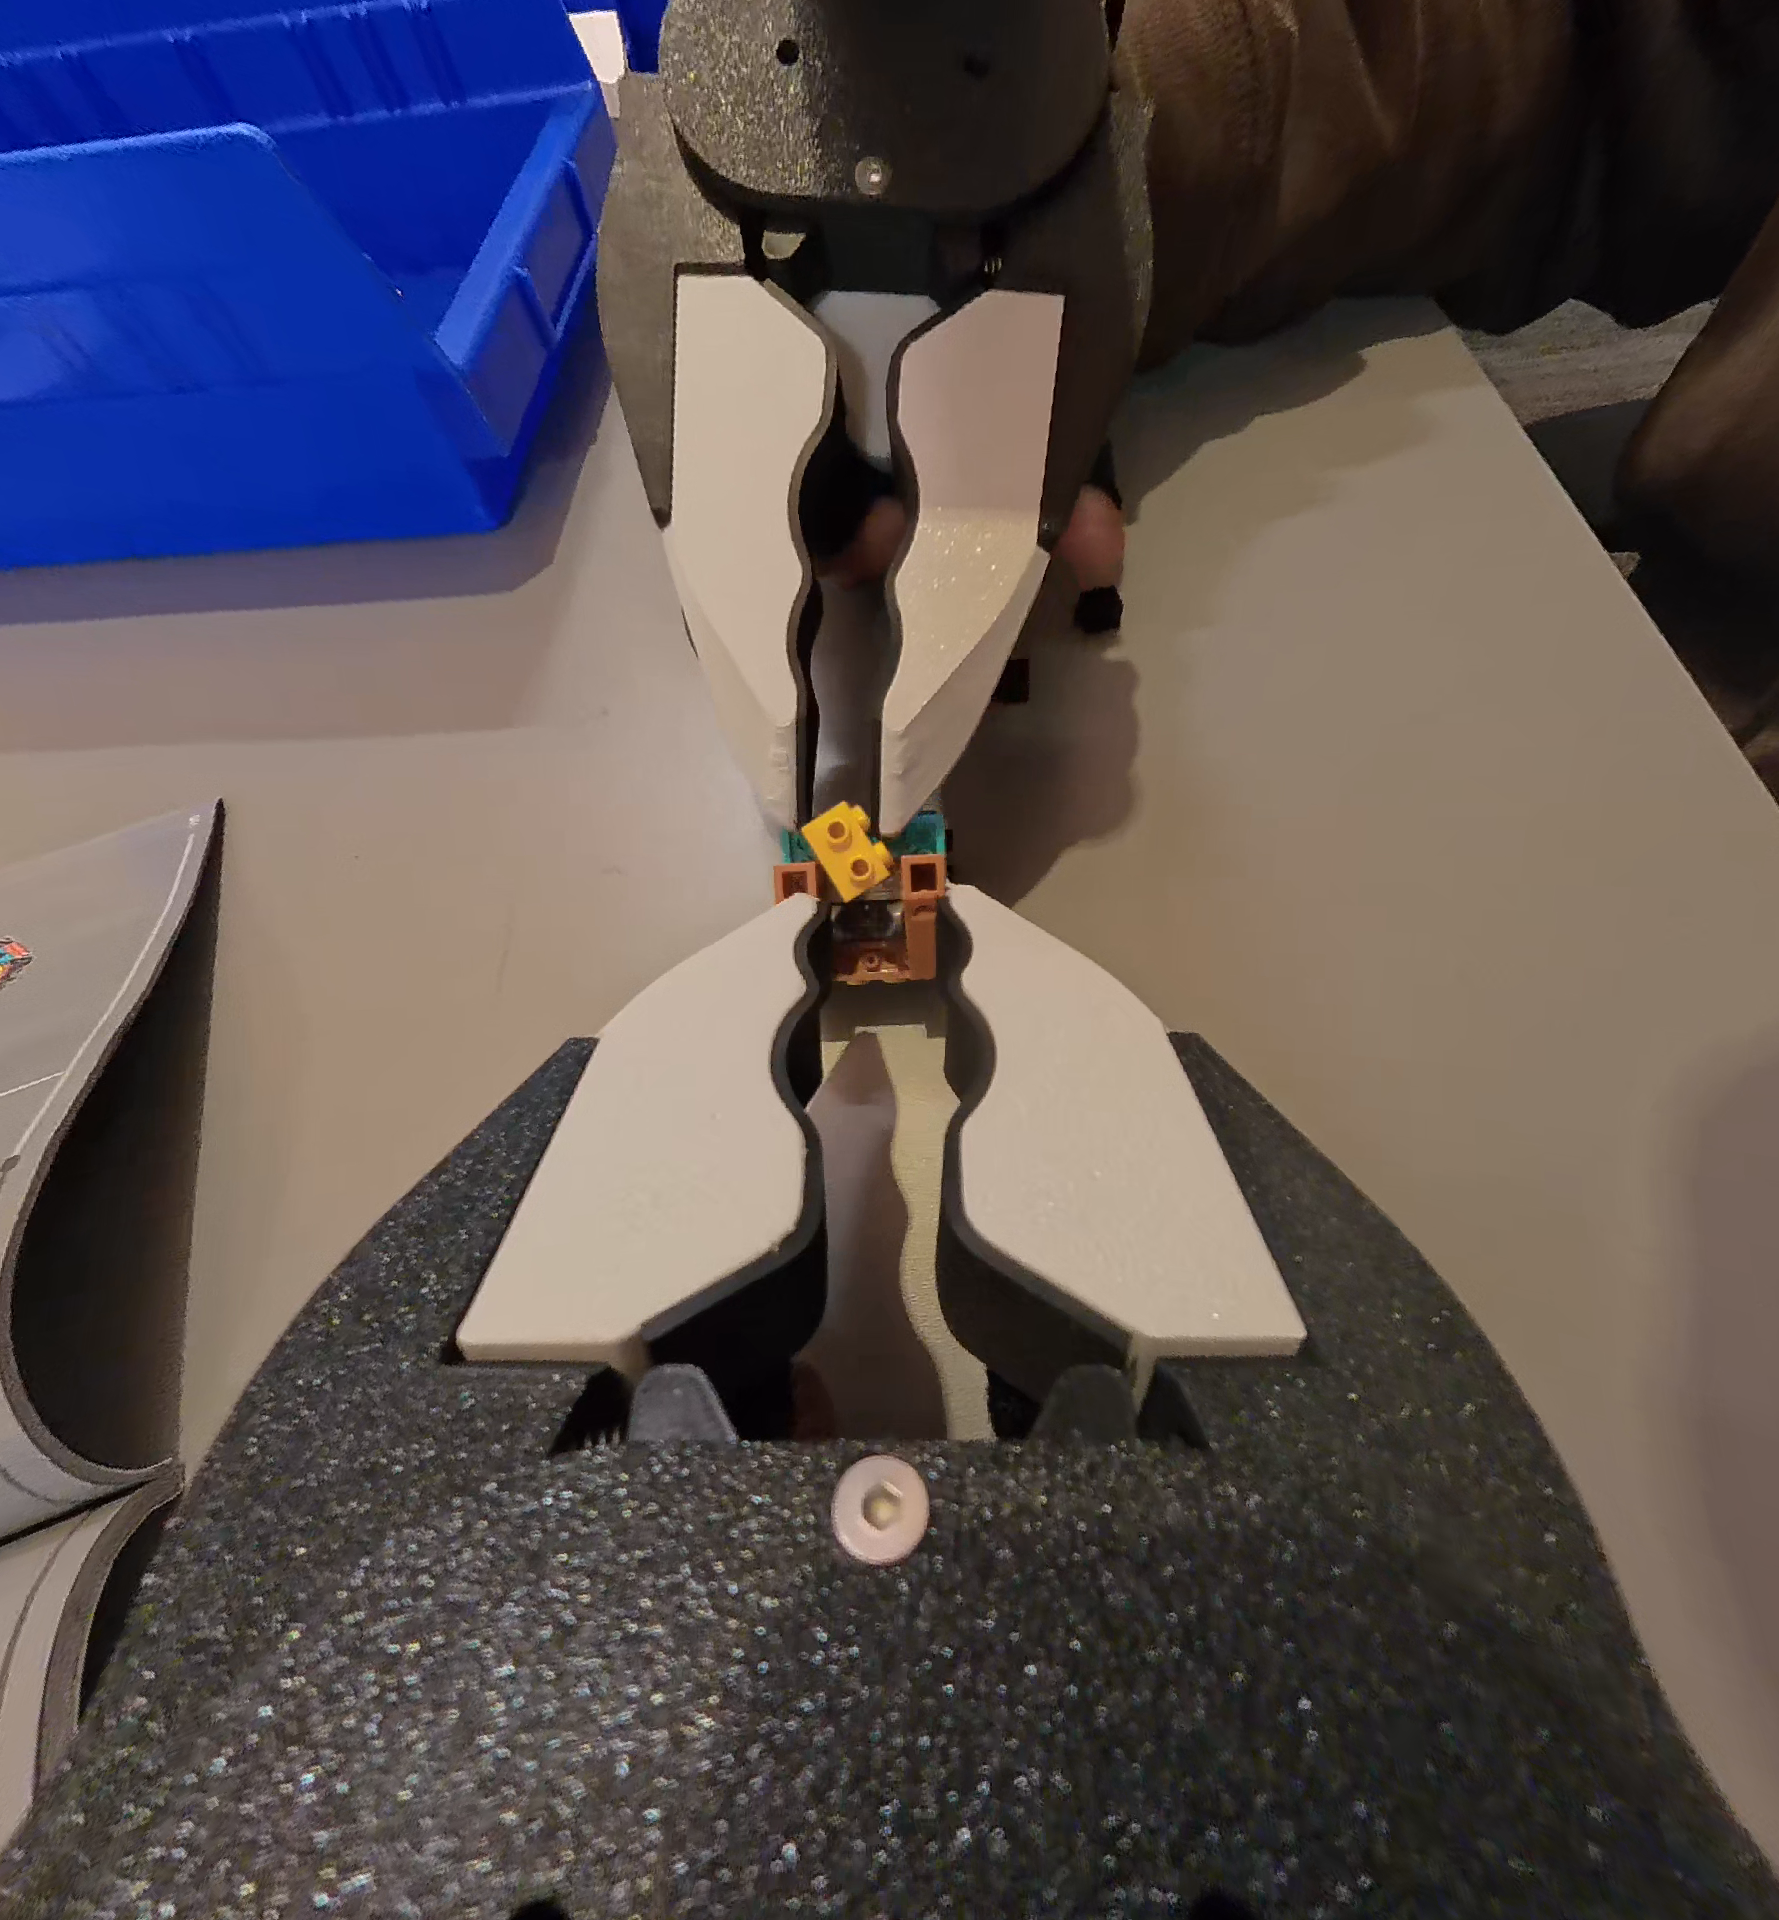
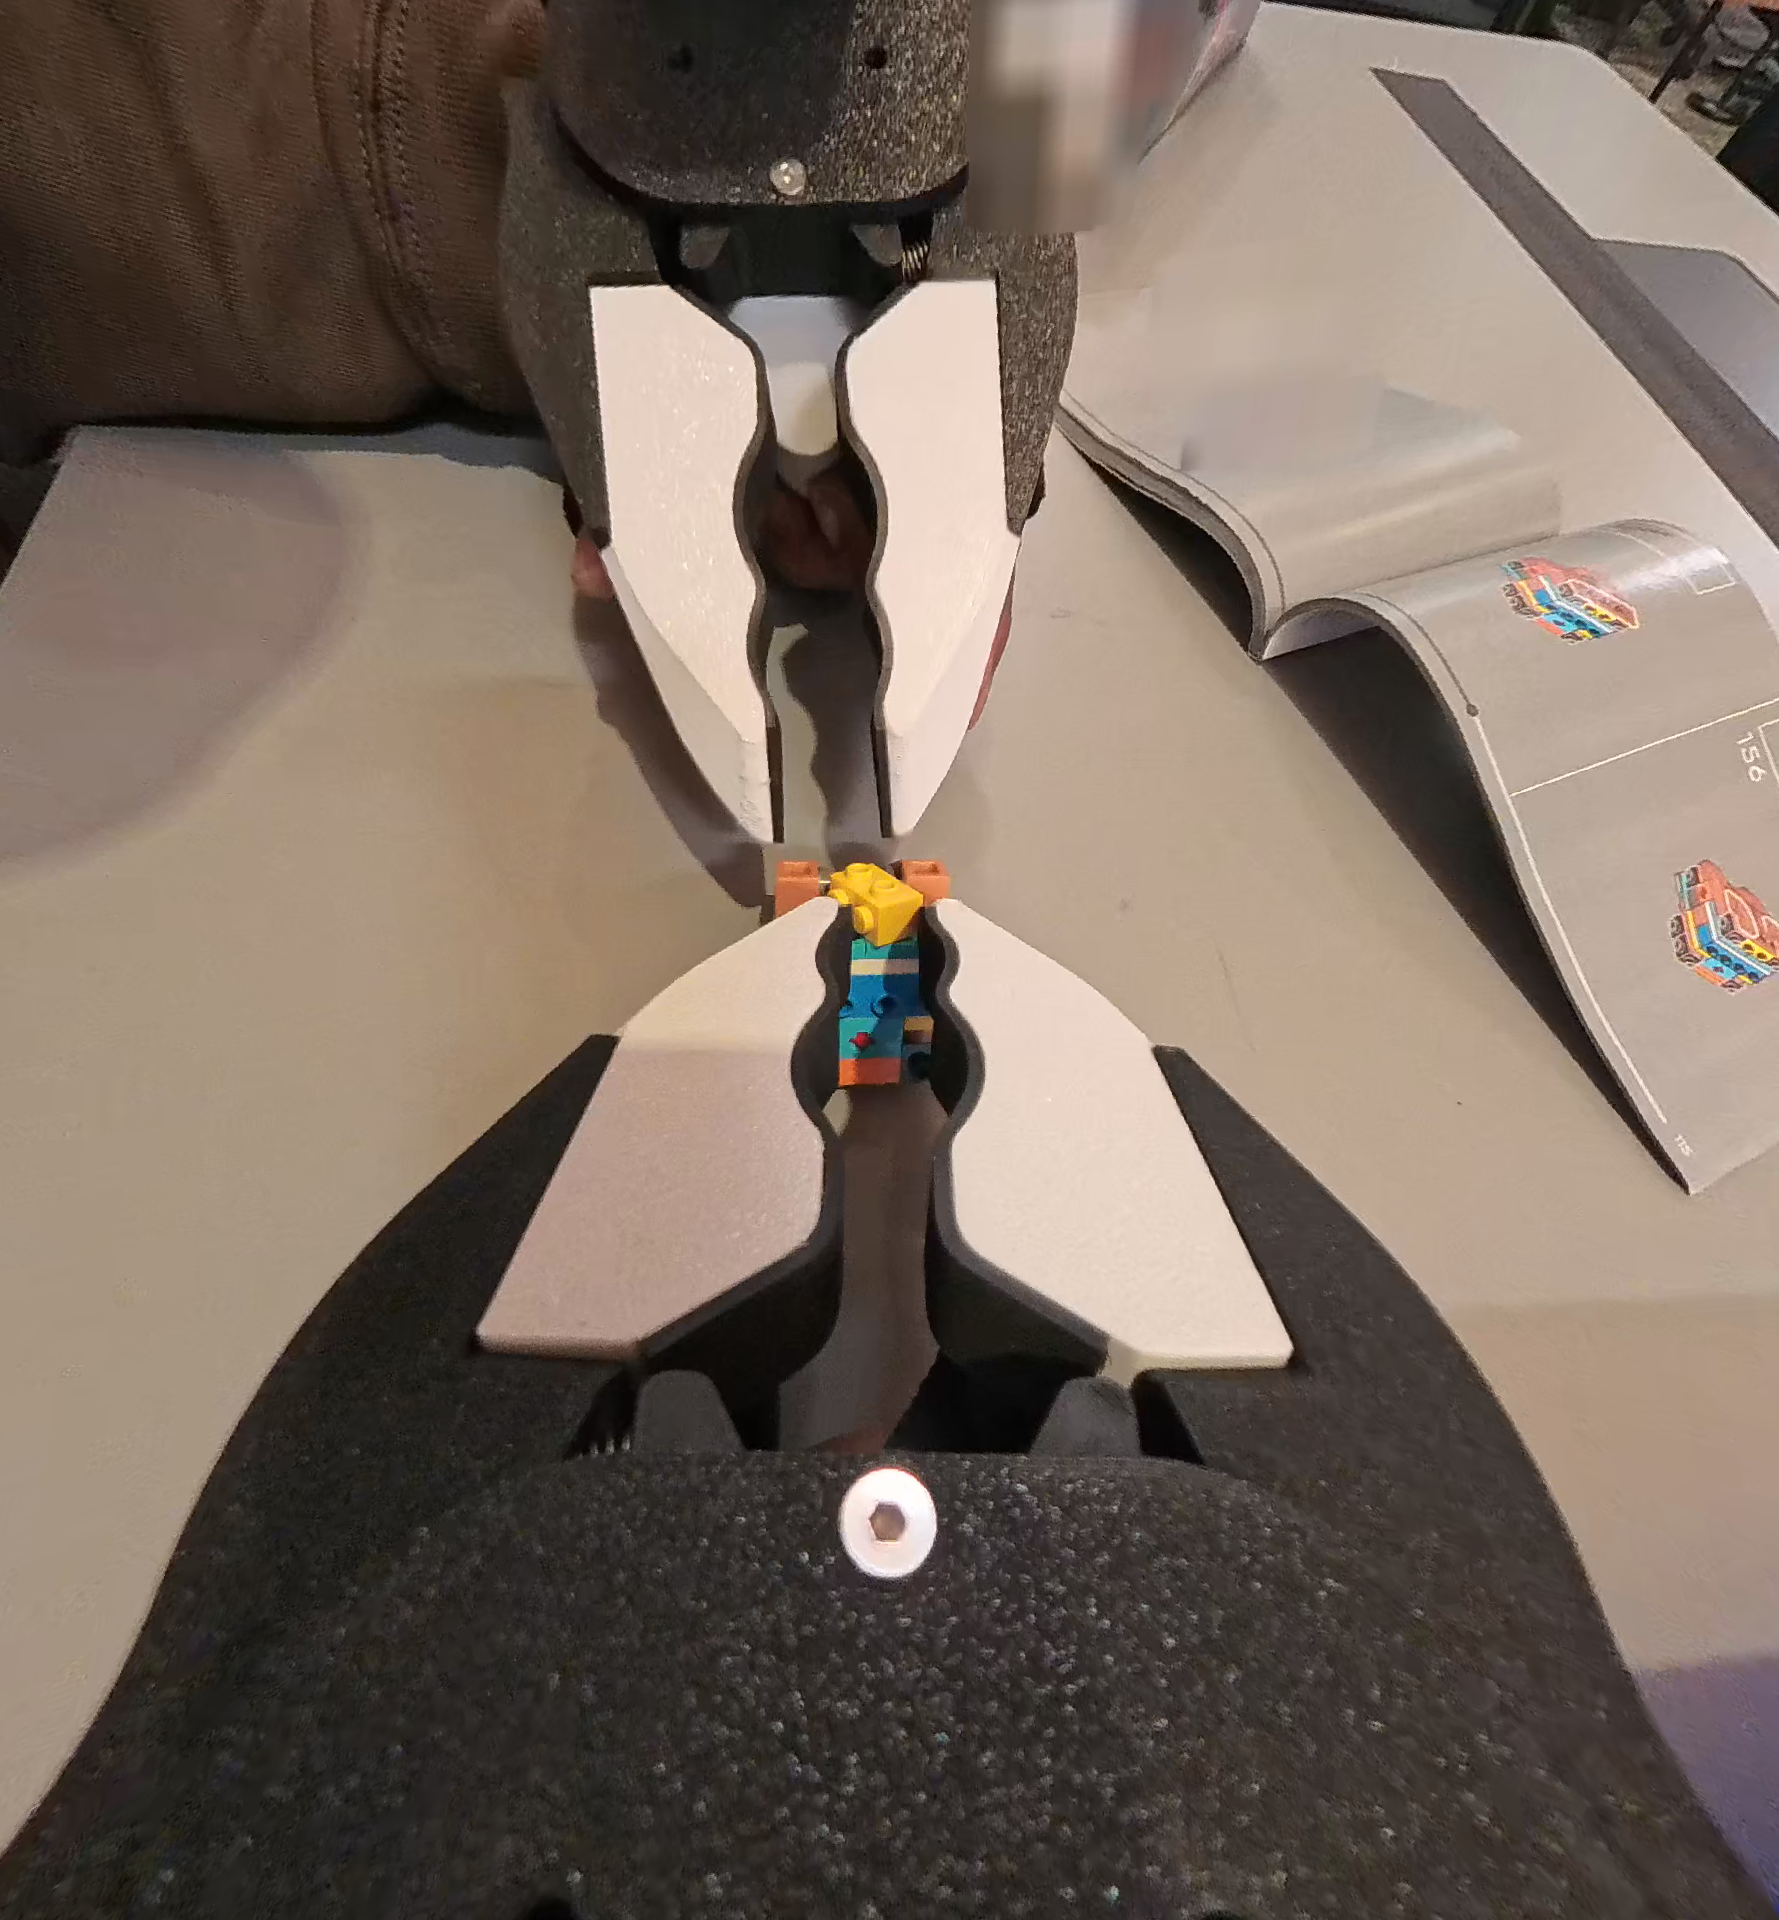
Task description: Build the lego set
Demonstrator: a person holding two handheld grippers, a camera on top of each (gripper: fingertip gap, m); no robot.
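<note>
Left hand-held gripper: fingers drawn close, clamped on the brown end of the lego model, held above the counter.

Right hand-held gripper: facing the left one tip to tip, fingers clamped on the blue, striped end of the same model.

Lego model: small block of teal, blue, orange and brown bricks, bridging the two sets of fingertips; brown bricks stick out to either side at the meeting point.

Yellow brick: two studs showing, sitting tilted on top of the model, right between the opposing fingertips. Whether it is pressed home cannot be told.

Instruction booklet: open, pages curling, lying on the counter to the right of the right hand-held gripper.

Blue bins: on the counter, ahead and left of the left hand-held gripper.

Brown sleeve: behind the far gripper.
</note>
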